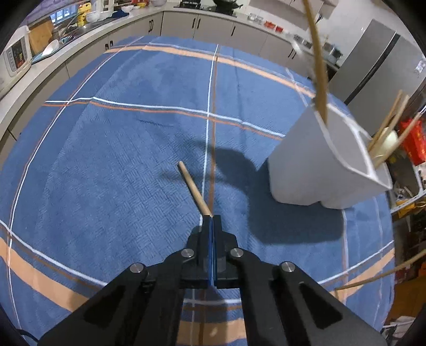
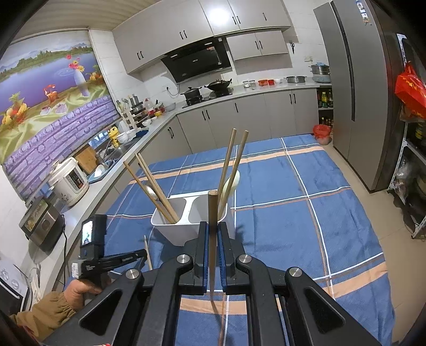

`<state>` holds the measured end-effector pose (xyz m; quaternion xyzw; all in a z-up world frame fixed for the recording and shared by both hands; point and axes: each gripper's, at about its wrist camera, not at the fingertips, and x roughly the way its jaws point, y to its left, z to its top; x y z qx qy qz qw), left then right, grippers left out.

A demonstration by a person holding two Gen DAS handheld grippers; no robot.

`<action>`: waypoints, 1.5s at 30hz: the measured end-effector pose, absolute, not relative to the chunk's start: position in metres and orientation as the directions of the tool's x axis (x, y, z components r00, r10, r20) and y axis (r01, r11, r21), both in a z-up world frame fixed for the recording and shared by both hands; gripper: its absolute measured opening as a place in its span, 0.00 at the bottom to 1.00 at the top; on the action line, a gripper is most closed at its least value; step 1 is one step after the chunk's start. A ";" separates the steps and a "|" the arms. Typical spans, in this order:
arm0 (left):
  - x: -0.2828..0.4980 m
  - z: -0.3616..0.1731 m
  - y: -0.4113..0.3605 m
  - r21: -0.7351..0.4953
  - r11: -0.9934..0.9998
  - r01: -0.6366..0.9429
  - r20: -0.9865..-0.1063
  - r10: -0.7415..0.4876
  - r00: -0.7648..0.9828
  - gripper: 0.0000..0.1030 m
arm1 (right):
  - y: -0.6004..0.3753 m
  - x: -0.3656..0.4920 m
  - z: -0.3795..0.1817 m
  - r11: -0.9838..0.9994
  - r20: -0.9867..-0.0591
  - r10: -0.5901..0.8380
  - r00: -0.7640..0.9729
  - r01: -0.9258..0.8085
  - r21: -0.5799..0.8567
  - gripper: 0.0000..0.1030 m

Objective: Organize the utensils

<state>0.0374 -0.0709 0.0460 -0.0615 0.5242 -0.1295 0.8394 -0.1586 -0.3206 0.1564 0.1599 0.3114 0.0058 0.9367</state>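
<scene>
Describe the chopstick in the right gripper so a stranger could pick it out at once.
Start at the blue plaid tablecloth and find the white utensil holder standing on it. Just in front of the holder, the right gripper is shut on a brown chopstick. Unlike the paler chopsticks leaning inside the holder, this one stands upright between the jaws, outside the holder, its blunt end up.

Bright overhead light glares on the cabinets (image 2: 217, 13) at 12 o'clock, shadows darken the cloth (image 1: 106, 159), and fisheye edges bend black.
</scene>
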 end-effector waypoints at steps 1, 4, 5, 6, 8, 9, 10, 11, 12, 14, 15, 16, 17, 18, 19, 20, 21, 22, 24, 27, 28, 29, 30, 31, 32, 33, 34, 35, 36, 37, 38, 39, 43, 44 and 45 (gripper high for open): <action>0.038 0.049 -0.072 -0.241 0.957 0.159 -0.858 -0.287 0.427 0.00 | -0.320 -0.159 0.157 0.949 -0.581 0.110 0.806 0.088 0.302 0.07; 0.027 0.062 -0.072 -0.252 0.951 0.178 -0.834 -0.307 0.458 0.00 | -0.317 -0.160 0.158 0.952 -0.576 0.114 0.809 0.076 0.295 0.07; 0.023 0.066 -0.072 -0.256 0.949 0.183 -0.828 -0.313 0.466 0.00 | -0.317 -0.160 0.159 0.953 -0.575 0.114 0.810 0.073 0.293 0.07; 0.019 0.069 -0.071 -0.263 0.947 0.186 -0.822 -0.321 0.470 0.00 | -0.315 -0.161 0.160 0.955 -0.571 0.115 0.812 0.068 0.290 0.07; 0.011 0.078 -0.072 -0.277 0.941 0.197 -0.808 -0.339 0.482 0.00 | -0.314 -0.164 0.162 0.956 -0.566 0.118 0.816 0.060 0.287 0.07; 0.009 0.081 -0.072 -0.273 0.941 0.202 -0.805 -0.338 0.488 0.00 | -0.313 -0.166 0.163 0.957 -0.564 0.121 0.817 0.056 0.286 0.07; 0.005 0.084 -0.072 -0.263 0.942 0.206 -0.803 -0.333 0.495 0.00 | -0.313 -0.167 0.163 0.956 -0.563 0.125 0.817 0.051 0.287 0.07; 0.003 0.085 -0.070 -0.258 0.944 0.205 -0.806 -0.327 0.493 0.00 | -0.313 -0.169 0.163 0.956 -0.564 0.131 0.816 0.048 0.291 0.07; 0.005 0.082 -0.069 -0.255 0.948 0.191 -0.819 -0.317 0.479 0.00 | -0.314 -0.169 0.162 0.954 -0.565 0.138 0.814 0.045 0.297 0.07; 0.012 0.074 -0.063 -0.252 0.956 0.149 -0.844 -0.292 0.450 0.00 | -0.321 -0.171 0.162 0.941 -0.566 0.170 0.806 0.038 0.337 0.07; 0.016 0.070 -0.061 -0.255 0.957 0.136 -0.849 -0.290 0.443 0.00 | -0.325 -0.173 0.163 0.933 -0.565 0.185 0.804 0.035 0.357 0.07; 0.019 0.066 -0.059 -0.255 0.959 0.127 -0.856 -0.285 0.432 0.05 | -0.332 -0.176 0.164 0.924 -0.564 0.204 0.800 0.033 0.381 0.07; 0.021 0.063 -0.058 -0.249 0.961 0.120 -0.863 -0.277 0.422 0.09 | -0.337 -0.177 0.164 0.918 -0.565 0.215 0.796 0.033 0.395 0.07; 0.024 0.061 -0.057 -0.244 0.963 0.117 -0.867 -0.271 0.419 0.22 | -0.346 -0.180 0.164 0.907 -0.567 0.232 0.790 0.035 0.420 0.07; 0.027 0.059 -0.057 -0.234 0.965 0.114 -0.869 -0.261 0.420 0.35 | -0.355 -0.183 0.163 0.894 -0.569 0.250 0.783 0.039 0.446 0.07; 0.029 0.058 -0.058 -0.224 0.968 0.113 -0.870 -0.251 0.424 0.38 | -0.360 -0.184 0.162 0.884 -0.572 0.262 0.777 0.044 0.465 0.07; 0.033 0.056 -0.059 -0.208 0.972 0.112 -0.873 -0.236 0.428 0.39 | -0.371 -0.185 0.159 0.870 -0.580 0.276 0.767 0.057 0.490 0.07; 0.037 0.053 -0.061 -0.189 0.976 0.113 -0.879 -0.219 0.423 0.39 | -0.378 -0.185 0.155 0.860 -0.589 0.284 0.757 0.070 0.505 0.07; 0.046 0.047 -0.066 -0.172 0.978 0.117 -0.889 -0.205 0.409 0.39 | -0.395 -0.182 0.142 0.846 -0.620 0.276 0.735 0.120 0.519 0.07; 0.058 0.037 -0.077 -0.127 0.983 0.132 -0.903 -0.170 0.395 0.39 | -0.412 -0.172 0.120 0.839 -0.667 0.253 0.701 0.185 0.511 0.07; 0.061 0.033 -0.081 -0.113 0.983 0.142 -0.909 -0.160 0.385 0.39 | -0.418 -0.165 0.108 0.834 -0.688 0.243 0.683 0.214 0.508 0.07; 0.063 0.033 -0.086 -0.088 0.984 0.152 -0.905 -0.143 0.401 0.39 | -0.422 -0.159 0.101 0.833 -0.702 0.237 0.672 0.232 0.503 0.07; 0.063 0.032 -0.089 -0.068 0.984 0.167 -0.904 -0.131 0.406 0.36 | -0.425 -0.154 0.094 0.833 -0.714 0.231 0.661 0.245 0.496 0.07; 0.064 0.031 -0.095 -0.046 0.981 0.188 -0.906 -0.121 0.406 0.21 | -0.428 -0.146 0.085 0.834 -0.730 0.224 0.646 0.259 0.486 0.07; 0.063 0.031 -0.099 -0.030 0.979 0.202 -0.904 -0.113 0.413 0.13 | -0.429 -0.138 0.076 0.839 -0.745 0.216 0.631 0.271 0.473 0.07; 0.063 0.031 -0.102 -0.024 0.977 0.213 -0.903 -0.112 0.414 0.10 | -0.429 -0.131 0.068 0.845 -0.761 0.207 0.614 0.280 0.455 0.07; 0.061 0.031 -0.105 -0.027 0.974 0.224 -0.902 -0.121 0.415 0.08 | -0.426 -0.123 0.059 0.854 -0.780 0.196 0.595 0.287 0.434 0.07; 0.059 0.031 -0.106 -0.030 0.972 0.234 -0.900 -0.128 0.417 0.07 | -0.423 -0.114 0.048 0.863 -0.798 0.187 0.572 0.292 0.412 0.07; 0.056 0.030 -0.109 -0.029 0.969 0.245 -0.898 -0.133 0.420 0.06 | -0.422 -0.108 0.042 0.868 -0.808 0.186 0.559 0.293 0.402 0.06; 0.052 0.030 -0.111 -0.026 0.966 0.256 -0.896 -0.136 0.422 0.06 | -0.417 -0.102 0.032 0.875 -0.823 0.184 0.538 0.291 0.386 0.05; 0.047 0.030 -0.113 -0.033 0.963 0.266 -0.896 -0.147 0.419 0.06 | -0.415 -0.099 0.027 0.880 -0.829 0.183 0.528 0.288 0.377 0.05; 0.041 0.031 -0.115 -0.052 0.960 0.275 -0.897 -0.166 0.410 0.06 | -0.410 -0.097 0.022 0.886 -0.836 0.183 0.517 0.281 0.368 0.05; 0.023 0.032 -0.117 -0.162 0.945 0.284 -0.900 -0.259 0.351 0.06 | -0.389 -0.094 0.008 0.920 -0.861 0.177 0.476 0.231 0.317 0.05; 0.017 0.031 -0.117 -0.196 0.939 0.283 -0.898 -0.288 0.334 0.06 | -0.386 -0.096 0.006 0.925 -0.865 0.172 0.471 0.226 0.306 0.05; 0.014 0.031 -0.117 -0.223 0.934 0.281 -0.895 -0.310 0.320 0.06 | -0.384 -0.098 0.004 0.927 -0.869 0.165 0.467 0.227 0.297 0.05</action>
